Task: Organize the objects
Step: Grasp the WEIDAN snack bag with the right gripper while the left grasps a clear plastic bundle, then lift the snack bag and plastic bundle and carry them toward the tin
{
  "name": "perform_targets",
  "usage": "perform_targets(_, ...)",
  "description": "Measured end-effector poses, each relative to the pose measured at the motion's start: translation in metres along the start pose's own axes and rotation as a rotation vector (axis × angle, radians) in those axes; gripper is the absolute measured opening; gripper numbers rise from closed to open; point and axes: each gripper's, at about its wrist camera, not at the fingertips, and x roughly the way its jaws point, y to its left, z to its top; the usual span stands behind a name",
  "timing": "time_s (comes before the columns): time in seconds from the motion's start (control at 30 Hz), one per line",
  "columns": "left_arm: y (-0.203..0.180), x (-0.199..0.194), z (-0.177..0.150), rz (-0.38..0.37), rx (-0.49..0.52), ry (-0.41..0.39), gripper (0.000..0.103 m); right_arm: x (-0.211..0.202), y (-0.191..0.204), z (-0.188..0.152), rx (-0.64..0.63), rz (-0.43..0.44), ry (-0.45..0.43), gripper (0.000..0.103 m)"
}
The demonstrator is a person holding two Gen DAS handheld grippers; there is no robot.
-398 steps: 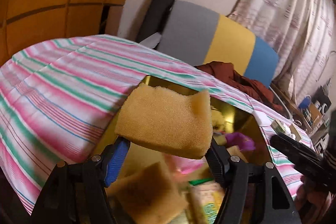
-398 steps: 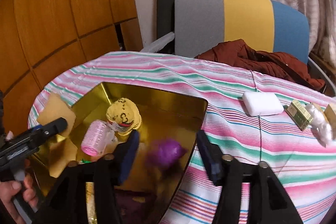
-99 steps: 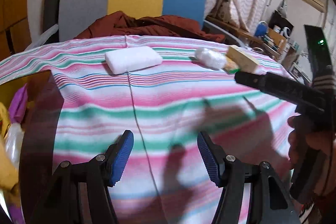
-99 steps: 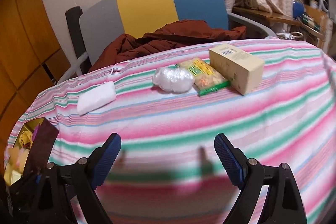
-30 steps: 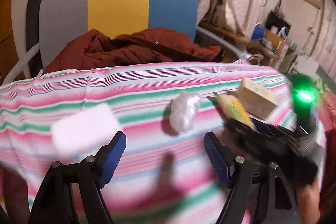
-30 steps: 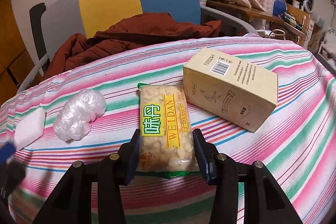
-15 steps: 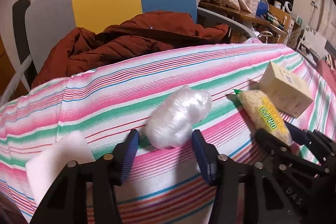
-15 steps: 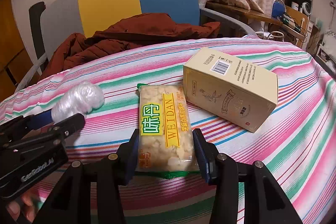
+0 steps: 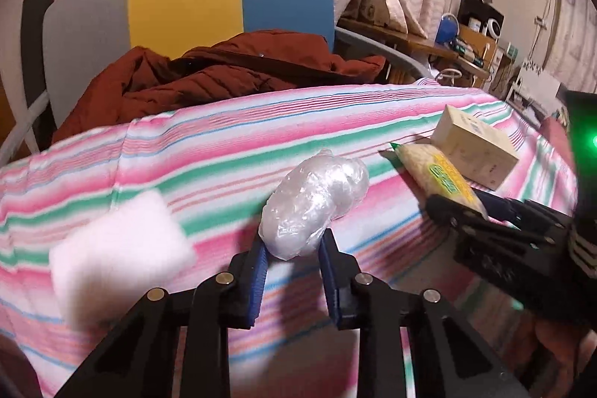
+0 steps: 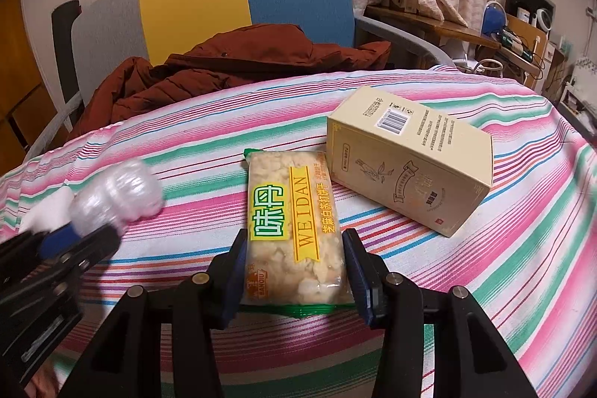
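Crumpled plastic wad (image 9: 315, 202) sat mid-worktop, left claw (image 9: 291, 254) just closed on its near end. Snack packet (image 10: 294, 234) lay just right of it, right claw (image 10: 294, 273) clamped across its near end, touching the cream box (image 10: 408, 157). White foam block (image 9: 119, 245) lay toward the worktop's (image 9: 224, 137) left edge. Judged: both picks made, neither item put away yet; box and block untouched. Only right view showed packet lettering and box barcode; only left view showed the block whole.

Crinkly glossy plastic wad (image 9: 315, 202); glossy snack packet (image 10: 294, 234); matt cardboard box (image 10: 408, 157); striped woven cloth (image 10: 522, 211).
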Motion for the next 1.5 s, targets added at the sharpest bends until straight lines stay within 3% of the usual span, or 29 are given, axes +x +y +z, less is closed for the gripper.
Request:
perform_targets(0.33,-0.003,-0.031,-0.025,0.009,-0.021,-0.044,0.025,-0.005,0.007,0.000,-0.040,-0.007,-0.020,0.048)
perform_targets(0.7,0.009,-0.073,-0.062,-0.017,-0.113,-0.094,0.025,-0.042,0.051,-0.020,-0.218,-0.020,-0.117,0.048)
perform_targets(1.27,0.048,-0.116,-0.113,-0.073,-0.282,-0.101,0.025,-0.085,0.076,-0.057,-0.275,-0.019,-0.150,0.048)
perform_targets(1.5,0.057,-0.143,-0.126,-0.096,-0.294,-0.111,0.025,-0.111,0.076,-0.073,-0.199,0.049,-0.131,0.048)
